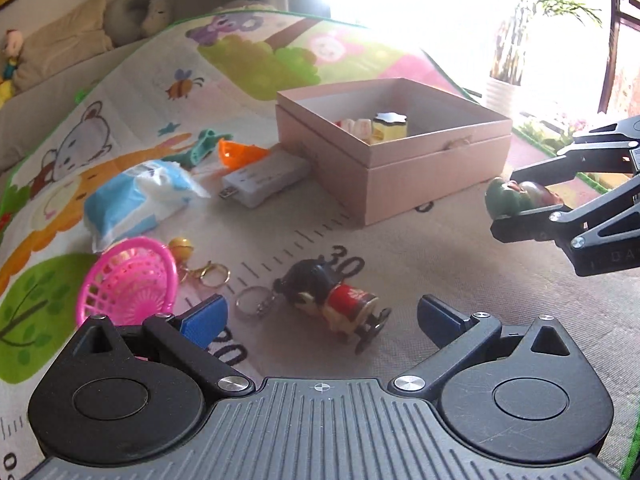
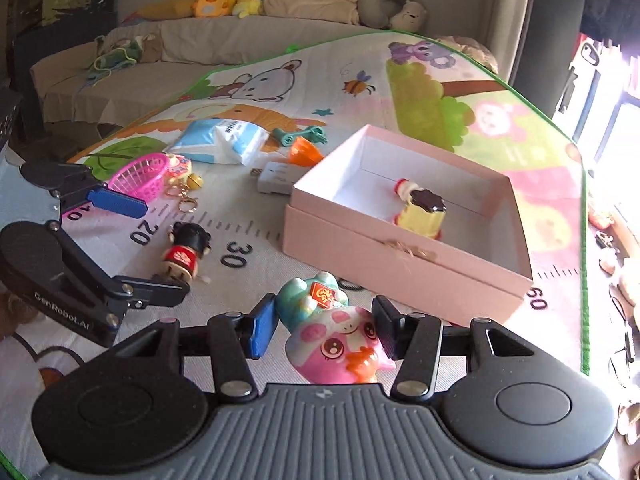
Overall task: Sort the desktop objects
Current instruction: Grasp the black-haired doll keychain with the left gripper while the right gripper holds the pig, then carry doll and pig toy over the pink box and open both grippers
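My right gripper (image 2: 325, 330) is shut on a pink and teal squishy animal toy (image 2: 332, 332) and holds it above the mat, just in front of the open pink box (image 2: 400, 268). In the left wrist view the right gripper (image 1: 508, 202) comes in from the right with the toy (image 1: 532, 194) to the right of the box (image 1: 400, 184). In the box lie a yellow toy with a dark top (image 2: 424, 212) and a small red and white piece. My left gripper (image 1: 322, 318) is open, its fingers either side of a black-haired doll keychain (image 1: 332, 300) on the mat.
On the play mat left of the box lie a white USB device (image 1: 264, 180), an orange piece (image 1: 236, 152), a teal toy (image 1: 200, 148), a blue tissue pack (image 1: 136, 196), a pink basket (image 1: 128, 280) and a gold bell keychain (image 1: 184, 248). Behind the mat stands a sofa with plush toys (image 2: 216, 0).
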Tool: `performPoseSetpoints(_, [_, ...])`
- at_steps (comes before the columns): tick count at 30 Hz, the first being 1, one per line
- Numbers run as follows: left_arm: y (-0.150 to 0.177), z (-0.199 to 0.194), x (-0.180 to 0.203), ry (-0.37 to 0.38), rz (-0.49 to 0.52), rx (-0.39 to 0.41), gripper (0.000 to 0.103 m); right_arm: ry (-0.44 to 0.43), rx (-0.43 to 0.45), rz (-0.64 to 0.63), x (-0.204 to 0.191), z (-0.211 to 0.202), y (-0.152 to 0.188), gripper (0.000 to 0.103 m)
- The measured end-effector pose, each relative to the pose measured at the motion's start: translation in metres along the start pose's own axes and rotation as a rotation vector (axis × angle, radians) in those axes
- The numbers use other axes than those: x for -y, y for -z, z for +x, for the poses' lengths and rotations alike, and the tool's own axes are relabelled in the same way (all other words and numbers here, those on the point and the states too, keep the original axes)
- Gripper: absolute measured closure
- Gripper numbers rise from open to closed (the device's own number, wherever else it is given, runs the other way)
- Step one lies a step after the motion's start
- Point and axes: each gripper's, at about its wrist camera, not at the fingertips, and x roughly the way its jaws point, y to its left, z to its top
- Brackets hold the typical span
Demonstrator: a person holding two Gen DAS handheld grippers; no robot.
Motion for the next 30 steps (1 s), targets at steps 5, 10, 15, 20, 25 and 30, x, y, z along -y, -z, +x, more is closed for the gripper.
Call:
performPoseSetpoints(5, [-0.007, 0.011, 0.009, 0.01, 0.082, 0.054, 0.0, -0.013, 0.026, 0.05, 0.011, -0.005, 0.016, 0.043])
performPoseSetpoints(10, [-0.009, 0.021, 0.004, 0.126, 0.048, 0.007, 0.0, -0.008, 0.05, 0.094, 0.022, -0.014, 0.023, 0.033])
performPoseSetpoints(15, [0.005, -0.005, 0.021, 0.204, 0.145, 0.006, 0.0, 0.008, 0.056, 0.107, 0.029, -0.021, 0.03, 0.025])
performPoseSetpoints(20, [0.003, 0.008, 0.029, 0.025, 0.134, -0.023, 0.0, -0.048, 0.05, 0.119, 0.031, -0.016, 0.034, 0.024])
performPoseSetpoints(25, [-0.001, 0.011, 0.027, 0.026, 0.075, -0.03, 0.018, -0.077, 0.038, 0.104, 0.022, 0.001, 0.026, 0.024])
performPoseSetpoints(30, [0.004, 0.003, 0.029, 0.002, 0.047, -0.018, 0.031, -0.083, -0.002, 0.09, 0.016, 0.02, 0.013, 0.026])
